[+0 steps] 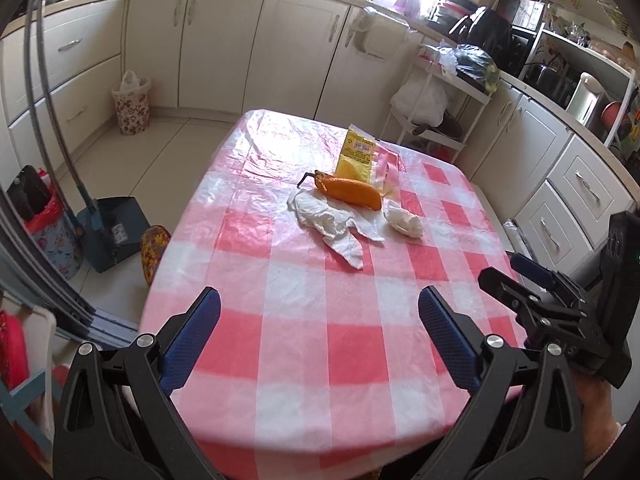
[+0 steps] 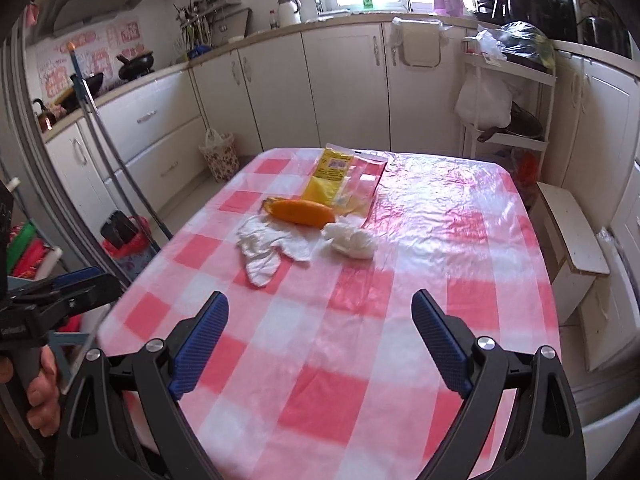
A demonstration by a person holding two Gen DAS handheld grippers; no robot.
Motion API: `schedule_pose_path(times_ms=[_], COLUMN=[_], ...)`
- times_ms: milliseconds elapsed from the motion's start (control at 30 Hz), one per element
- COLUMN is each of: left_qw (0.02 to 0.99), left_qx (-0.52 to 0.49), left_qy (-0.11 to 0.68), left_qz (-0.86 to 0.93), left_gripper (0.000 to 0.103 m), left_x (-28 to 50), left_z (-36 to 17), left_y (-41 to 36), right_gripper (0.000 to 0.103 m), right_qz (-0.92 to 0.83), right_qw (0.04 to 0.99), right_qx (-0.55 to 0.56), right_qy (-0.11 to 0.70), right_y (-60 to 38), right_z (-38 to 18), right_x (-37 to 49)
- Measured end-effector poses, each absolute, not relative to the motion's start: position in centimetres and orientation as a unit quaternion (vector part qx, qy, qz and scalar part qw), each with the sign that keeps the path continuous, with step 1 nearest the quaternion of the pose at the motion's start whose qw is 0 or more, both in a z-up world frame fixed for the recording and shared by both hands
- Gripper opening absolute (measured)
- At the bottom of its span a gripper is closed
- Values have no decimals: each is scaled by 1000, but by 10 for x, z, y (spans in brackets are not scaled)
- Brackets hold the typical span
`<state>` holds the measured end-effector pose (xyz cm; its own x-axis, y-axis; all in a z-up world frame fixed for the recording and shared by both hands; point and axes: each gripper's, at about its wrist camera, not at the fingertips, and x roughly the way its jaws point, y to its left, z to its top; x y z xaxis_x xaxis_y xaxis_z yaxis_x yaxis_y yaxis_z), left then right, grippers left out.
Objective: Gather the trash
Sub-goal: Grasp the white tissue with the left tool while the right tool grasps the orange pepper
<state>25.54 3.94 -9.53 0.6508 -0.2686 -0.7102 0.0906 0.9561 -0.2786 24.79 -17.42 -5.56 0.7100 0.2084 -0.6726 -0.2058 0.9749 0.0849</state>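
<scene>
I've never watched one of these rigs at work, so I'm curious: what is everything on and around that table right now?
Tablecloth: one, pink-and-white check, over the table.
Orange pepper: one, table centre, on the flat tissue.
Flat tissue: one, white, spread out.
Crumpled tissue: one, white, right of the pepper.
Yellow packet: one, behind the pepper.
Floral bin: one, by the cabinets.
Dustpan: one, dark, on the floor.
Left gripper: open, empty.
Right gripper: open, empty.

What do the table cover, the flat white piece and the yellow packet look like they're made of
Table cover: thin glossy plastic sheet, judging by its fine crinkles and window glare. Flat white piece: likely soft tissue paper, matte, limp and creased. Yellow packet: apparently plastic film, smooth with a slight sheen and a printed label; its far end looks clear.
</scene>
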Motion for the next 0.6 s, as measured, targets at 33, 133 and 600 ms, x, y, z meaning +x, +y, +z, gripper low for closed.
schedule_pose_path(times_ms=[33, 133, 600], left_qw=[901, 897, 884], left_qx=[-108, -96, -8], left_qy=[408, 419, 452], left_qz=[-101, -104, -116], left_gripper=[96, 95, 23], left_x=[267, 303, 410], left_z=[-99, -113, -169], left_y=[36, 23, -27], right_gripper=[89, 89, 89], right_qz=[111, 112, 137], right_qw=[925, 924, 920], right_qx=[3, -1, -49], right_qy=[364, 365, 365], right_y=[-176, -176, -166], right_z=[-57, -60, -65], right_x=[256, 278, 348])
